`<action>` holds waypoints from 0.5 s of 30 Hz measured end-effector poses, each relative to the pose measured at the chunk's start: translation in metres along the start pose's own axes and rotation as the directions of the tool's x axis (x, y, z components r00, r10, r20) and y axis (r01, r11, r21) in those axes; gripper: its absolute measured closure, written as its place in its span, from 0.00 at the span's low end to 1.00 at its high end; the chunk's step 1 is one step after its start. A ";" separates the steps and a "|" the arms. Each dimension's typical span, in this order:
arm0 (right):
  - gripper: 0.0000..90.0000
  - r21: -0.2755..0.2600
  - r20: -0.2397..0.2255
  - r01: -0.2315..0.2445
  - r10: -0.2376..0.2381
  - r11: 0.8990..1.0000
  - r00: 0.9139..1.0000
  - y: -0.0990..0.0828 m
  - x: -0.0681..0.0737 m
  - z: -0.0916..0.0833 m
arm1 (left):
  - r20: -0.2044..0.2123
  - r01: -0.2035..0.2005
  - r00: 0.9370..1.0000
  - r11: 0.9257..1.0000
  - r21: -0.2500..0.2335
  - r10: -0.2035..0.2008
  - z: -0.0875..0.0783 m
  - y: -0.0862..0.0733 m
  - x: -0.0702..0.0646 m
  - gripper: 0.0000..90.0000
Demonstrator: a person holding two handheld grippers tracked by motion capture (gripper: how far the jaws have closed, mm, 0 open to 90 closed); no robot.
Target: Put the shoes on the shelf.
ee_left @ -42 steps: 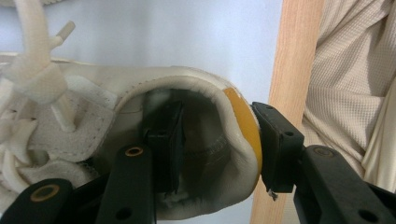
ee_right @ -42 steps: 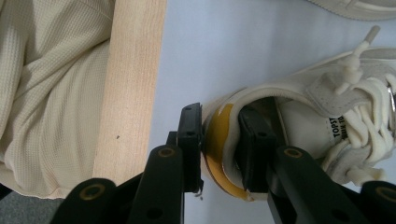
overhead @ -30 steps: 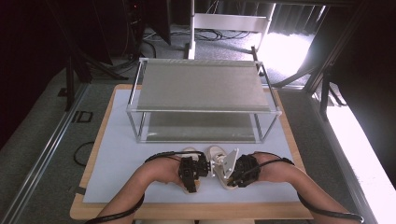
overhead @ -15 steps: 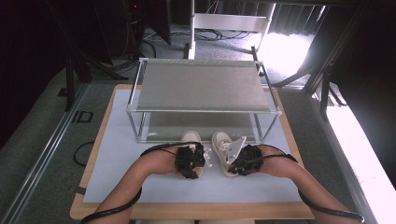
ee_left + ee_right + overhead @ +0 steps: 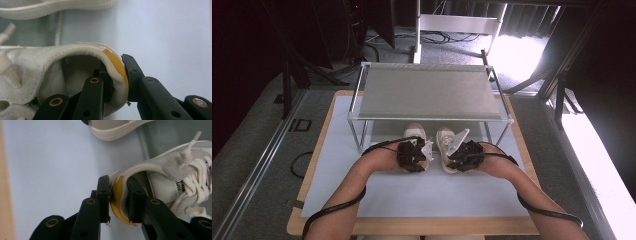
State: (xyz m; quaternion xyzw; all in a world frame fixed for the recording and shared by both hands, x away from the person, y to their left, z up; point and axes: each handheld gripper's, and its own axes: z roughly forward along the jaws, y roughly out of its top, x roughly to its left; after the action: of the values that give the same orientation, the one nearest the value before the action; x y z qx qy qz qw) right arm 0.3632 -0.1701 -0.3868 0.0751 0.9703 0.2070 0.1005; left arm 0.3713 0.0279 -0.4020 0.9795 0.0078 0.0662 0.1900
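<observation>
High view: a person's two forearms come in from the bottom edge, each hand holding a gripper that carries one white shoe towards a metal rack [image 5: 427, 92] on a pale mat [image 5: 412, 192].
Left gripper [image 5: 414, 152]: clenched on the heel collar of the left shoe [image 5: 414, 134]; in the left gripper view one jaw sits inside the shoe's opening and the other presses on the yellow heel tab from outside.
Right gripper [image 5: 464, 152]: clenched the same way on the heel of the right shoe [image 5: 445, 140]; in the right gripper view the yellow tab is pinched between the two jaws.
Place of the shoes: side by side, near each other but apart, toes pointing under the front edge of the rack, heels out on the mat.
Rack edges: the front rail [image 5: 432, 119] runs just above the toes; the front legs [image 5: 357, 135] stand well to the outside of each shoe, so both shoes lie between them.
Open room: bare mat spreads to the left of the left forearm, to the right of the right forearm, and between the arms towards the near edge.
Table edge: the wooden tabletop [image 5: 307, 180] shows as a narrow band around the mat.
Cables: a black cable [image 5: 332, 212] trails along the left forearm, another along the right.
</observation>
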 end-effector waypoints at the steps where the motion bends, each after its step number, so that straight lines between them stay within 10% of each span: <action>1: 0.83 0.002 0.014 0.004 -0.004 1.000 1.000 0.002 -0.002 0.002 | -0.004 -0.016 1.000 1.000 0.004 0.016 0.002 0.000 0.003 0.88; 15: 0.83 -0.006 0.064 -0.051 0.051 0.999 0.997 0.014 -0.027 0.030 | 0.041 -0.049 0.998 0.998 -0.030 0.050 0.026 0.004 0.039 0.88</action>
State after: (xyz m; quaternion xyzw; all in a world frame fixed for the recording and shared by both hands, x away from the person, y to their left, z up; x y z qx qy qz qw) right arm 0.3979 -0.1513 -0.4034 0.1062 0.9638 0.2094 0.1262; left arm 0.4132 0.0166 -0.4191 0.9777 -0.0212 0.0505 0.2027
